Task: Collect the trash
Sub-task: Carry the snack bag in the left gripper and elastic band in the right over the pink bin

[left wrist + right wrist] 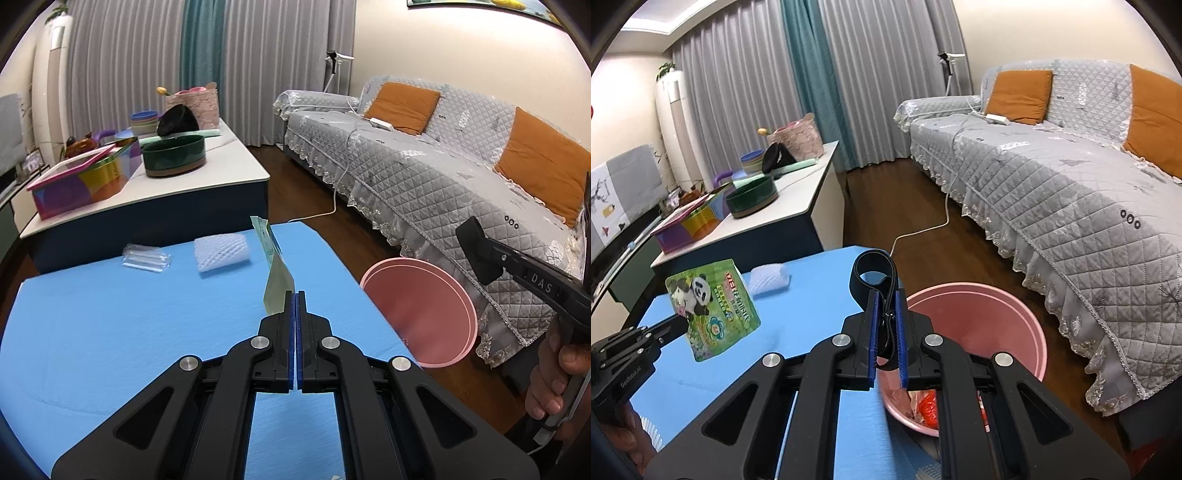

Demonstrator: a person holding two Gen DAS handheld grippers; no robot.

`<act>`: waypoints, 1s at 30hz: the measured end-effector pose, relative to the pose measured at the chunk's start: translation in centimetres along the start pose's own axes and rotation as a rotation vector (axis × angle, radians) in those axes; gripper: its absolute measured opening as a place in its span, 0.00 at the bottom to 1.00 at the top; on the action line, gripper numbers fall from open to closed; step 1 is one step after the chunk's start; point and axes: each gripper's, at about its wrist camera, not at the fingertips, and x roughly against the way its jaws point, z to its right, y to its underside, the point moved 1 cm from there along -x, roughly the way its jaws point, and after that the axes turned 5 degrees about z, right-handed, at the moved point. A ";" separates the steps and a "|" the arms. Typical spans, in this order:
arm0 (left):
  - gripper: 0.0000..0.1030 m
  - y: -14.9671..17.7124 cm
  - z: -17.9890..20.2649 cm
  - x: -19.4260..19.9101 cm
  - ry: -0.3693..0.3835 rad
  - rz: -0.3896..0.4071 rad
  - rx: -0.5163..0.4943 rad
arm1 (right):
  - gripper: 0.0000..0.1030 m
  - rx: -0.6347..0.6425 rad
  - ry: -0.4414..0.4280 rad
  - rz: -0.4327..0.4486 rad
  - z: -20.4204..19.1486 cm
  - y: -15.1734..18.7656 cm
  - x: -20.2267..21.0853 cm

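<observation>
My left gripper (296,297) is shut on a green snack packet (277,271), seen edge-on above the blue table (110,332). In the right wrist view the same packet (713,306) shows a panda print and hangs from the left gripper (679,322) at the left. My right gripper (886,306) is shut on a black strap loop (873,275), held over the near rim of the pink bin (975,325). The bin holds red and pale scraps (929,406). A white foam net (222,253) and a clear plastic wrapper (147,256) lie on the table's far side.
The pink bin (417,317) stands on the wooden floor between the blue table and a grey-covered sofa (443,184) with orange cushions. A white-topped low table (184,177) behind carries bowls and a colourful box. A white cable (923,229) runs across the floor.
</observation>
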 end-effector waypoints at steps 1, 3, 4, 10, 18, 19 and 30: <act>0.00 -0.2 0.3 -0.1 0.002 0.001 -0.006 | 0.09 -0.005 0.005 0.005 0.3 -0.2 0.1; 0.00 -0.5 0.8 -0.1 0.006 0.004 -0.017 | 0.09 -0.016 0.013 0.012 0.9 -0.5 0.1; 0.00 -0.7 1.0 -0.1 0.008 0.005 -0.020 | 0.09 -0.022 0.018 0.016 1.2 -0.7 0.2; 0.00 -2.0 2.9 -0.6 0.028 0.013 -0.043 | 0.09 -0.048 0.044 0.026 2.8 -1.3 0.0; 0.00 -3.5 5.7 -1.7 0.060 0.024 -0.072 | 0.09 -0.070 0.078 0.048 4.7 -2.2 0.0; 0.00 -3.6 6.0 -1.8 0.064 0.025 -0.075 | 0.09 -0.075 0.080 0.049 4.9 -2.2 0.0; 0.00 -4.2 9.6 -3.6 0.148 0.024 -0.095 | 0.09 -0.140 0.114 0.045 7.9 -2.5 -0.2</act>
